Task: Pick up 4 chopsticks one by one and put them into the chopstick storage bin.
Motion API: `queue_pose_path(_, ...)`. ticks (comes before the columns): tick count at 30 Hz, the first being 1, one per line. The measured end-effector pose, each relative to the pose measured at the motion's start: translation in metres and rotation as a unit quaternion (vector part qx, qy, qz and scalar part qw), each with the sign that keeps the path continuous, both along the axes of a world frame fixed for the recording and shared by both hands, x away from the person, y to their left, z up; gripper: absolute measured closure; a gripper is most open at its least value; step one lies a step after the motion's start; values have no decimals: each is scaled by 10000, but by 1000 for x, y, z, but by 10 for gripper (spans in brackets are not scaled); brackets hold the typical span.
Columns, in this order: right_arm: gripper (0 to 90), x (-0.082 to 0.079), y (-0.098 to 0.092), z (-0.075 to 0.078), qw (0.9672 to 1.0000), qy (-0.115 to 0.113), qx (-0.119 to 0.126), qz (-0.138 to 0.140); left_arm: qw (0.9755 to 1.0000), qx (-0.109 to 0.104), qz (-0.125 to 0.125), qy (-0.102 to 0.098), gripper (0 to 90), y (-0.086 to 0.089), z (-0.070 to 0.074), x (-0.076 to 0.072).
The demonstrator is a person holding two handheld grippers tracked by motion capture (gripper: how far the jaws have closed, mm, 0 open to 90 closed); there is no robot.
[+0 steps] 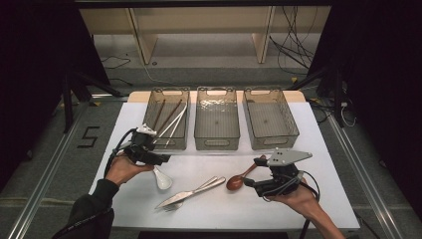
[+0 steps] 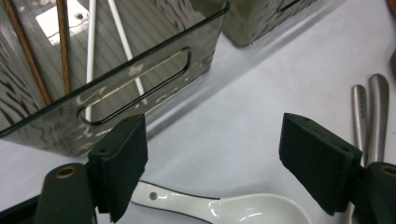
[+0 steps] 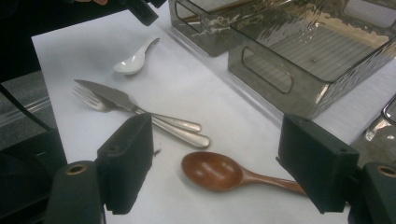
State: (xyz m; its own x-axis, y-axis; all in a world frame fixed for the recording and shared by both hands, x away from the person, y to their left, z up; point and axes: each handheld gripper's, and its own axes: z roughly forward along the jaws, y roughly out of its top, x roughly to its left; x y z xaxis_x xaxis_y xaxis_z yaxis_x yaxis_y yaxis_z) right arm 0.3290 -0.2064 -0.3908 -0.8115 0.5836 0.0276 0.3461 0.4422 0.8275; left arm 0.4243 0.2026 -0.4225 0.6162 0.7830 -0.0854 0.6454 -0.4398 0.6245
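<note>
chopsticks (image 1: 168,117) are already lying in the left bin (image 1: 167,145); the other two bins are sitting bare. near the table's left edge, your left gripper (image 2: 212,158) is hanging released over the white spoon (image 2: 219,207), its handle passing under the left jaw. knife (image 1: 185,195), fork (image 1: 199,191) and wooden spoon (image 3: 224,172) are waiting along the front, your right gripper (image 3: 215,161) gaping just above that spoon.
</note>
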Motion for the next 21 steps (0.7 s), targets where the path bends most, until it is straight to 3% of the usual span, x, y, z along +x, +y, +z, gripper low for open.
queue_pose_path(9, 274, -2, -1, 0, 10000, -12, 24, 18, 9998, 136, -19, 133, 287, 0, -10, 3)
queue_pose_path(16, 274, -1, -4, -3, 10000, 15, 29, 15, 9990, 386, -62, 225, 444, -2, -18, 5)
queue_pose_path(21, 274, -3, -2, -1, 10000, -12, 47, 35, 9984, 512, 48, 229, 631, 1, -20, 7)
